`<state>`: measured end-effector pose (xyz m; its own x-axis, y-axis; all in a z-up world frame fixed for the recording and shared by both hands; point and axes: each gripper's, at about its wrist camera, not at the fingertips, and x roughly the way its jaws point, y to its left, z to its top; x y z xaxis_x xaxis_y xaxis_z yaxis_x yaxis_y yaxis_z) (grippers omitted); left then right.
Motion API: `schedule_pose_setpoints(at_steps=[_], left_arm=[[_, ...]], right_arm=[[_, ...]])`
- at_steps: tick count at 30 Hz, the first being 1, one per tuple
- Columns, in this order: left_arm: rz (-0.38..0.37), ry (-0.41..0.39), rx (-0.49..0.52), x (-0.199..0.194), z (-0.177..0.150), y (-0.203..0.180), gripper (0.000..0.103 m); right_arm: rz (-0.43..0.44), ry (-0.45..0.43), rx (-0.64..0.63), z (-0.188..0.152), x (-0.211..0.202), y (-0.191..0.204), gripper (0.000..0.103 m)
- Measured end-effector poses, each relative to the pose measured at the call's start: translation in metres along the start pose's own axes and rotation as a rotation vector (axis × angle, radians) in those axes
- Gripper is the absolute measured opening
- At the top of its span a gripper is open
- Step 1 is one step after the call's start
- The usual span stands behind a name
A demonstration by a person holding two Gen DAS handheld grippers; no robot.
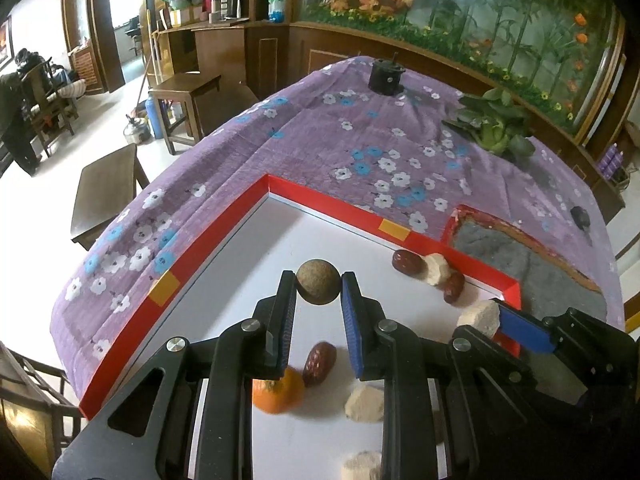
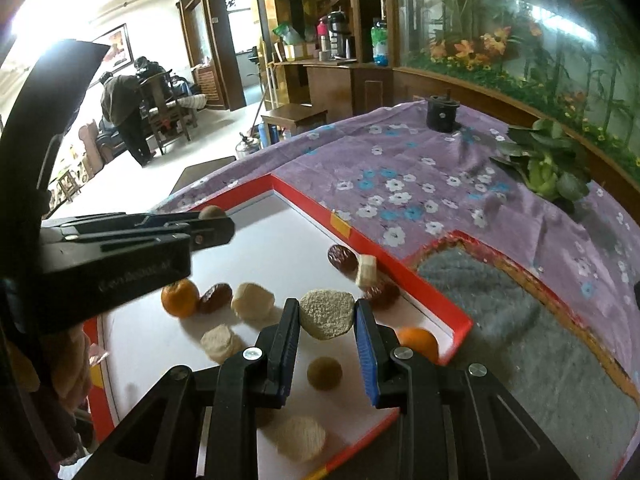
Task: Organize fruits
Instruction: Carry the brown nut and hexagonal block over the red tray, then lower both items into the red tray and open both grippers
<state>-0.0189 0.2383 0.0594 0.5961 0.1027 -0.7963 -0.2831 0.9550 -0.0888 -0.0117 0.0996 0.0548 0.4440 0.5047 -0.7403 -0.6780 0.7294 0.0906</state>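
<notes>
A red-rimmed white tray (image 1: 224, 232) lies on a purple flowered cloth. My left gripper (image 1: 319, 282) is shut on a round brown fruit (image 1: 318, 282) and holds it above the tray. My right gripper (image 2: 327, 314) is shut on a pale rough chunk (image 2: 327, 314), also above the tray; it shows in the left wrist view (image 1: 480, 318) too. On the tray lie an orange (image 1: 278, 396), red dates (image 1: 318, 364) (image 1: 404, 262), pale chunks (image 1: 364, 404) (image 1: 436, 268), a second orange (image 2: 418, 342) and a brown ball (image 2: 324, 374).
A grey mat with a red-brown rim (image 1: 524, 264) lies right of the tray. A black cylinder (image 1: 386, 76) and a leafy green vegetable (image 1: 494, 128) sit at the far side of the table. Wooden stools (image 1: 106, 196) stand left of the table.
</notes>
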Motion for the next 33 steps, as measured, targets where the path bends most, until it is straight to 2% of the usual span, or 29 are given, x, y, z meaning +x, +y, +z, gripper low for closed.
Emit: schedule_pose_setpoints(at_steps=[12,22,24,25,27,28,29,33], left_arm=[[0.039,0.05,0.004,0.027,0.002,-0.001,0.022],[0.053,0.082,-0.014,0.037,-0.002,-0.002,0.022],[0.059,0.095,-0.028,0.039,-0.002,-0.001,0.022],[0.059,0.103,-0.038,0.04,-0.003,0.001,0.023],[0.052,0.109,-0.051,0.04,-0.004,0.002,0.032],[0.056,0.103,-0.057,0.037,-0.005,0.003,0.043],[0.06,0.092,-0.061,0.034,-0.005,0.003,0.048],[0.084,0.013,-0.051,0.006,-0.013,-0.001,0.048]], right_arm=[[0.068,0.045,0.041,0.003,0.034,-0.008,0.026],[0.067,0.067,0.053,-0.002,0.041,-0.009,0.027],[0.079,0.061,0.07,-0.003,0.038,-0.011,0.038],[0.081,0.058,0.08,-0.003,0.036,-0.012,0.04],[0.092,0.042,0.102,-0.005,0.028,-0.014,0.04],[0.095,0.027,0.11,-0.005,0.023,-0.014,0.04],[0.097,0.014,0.114,-0.006,0.018,-0.014,0.04],[0.074,-0.014,0.11,-0.011,-0.003,-0.01,0.04]])
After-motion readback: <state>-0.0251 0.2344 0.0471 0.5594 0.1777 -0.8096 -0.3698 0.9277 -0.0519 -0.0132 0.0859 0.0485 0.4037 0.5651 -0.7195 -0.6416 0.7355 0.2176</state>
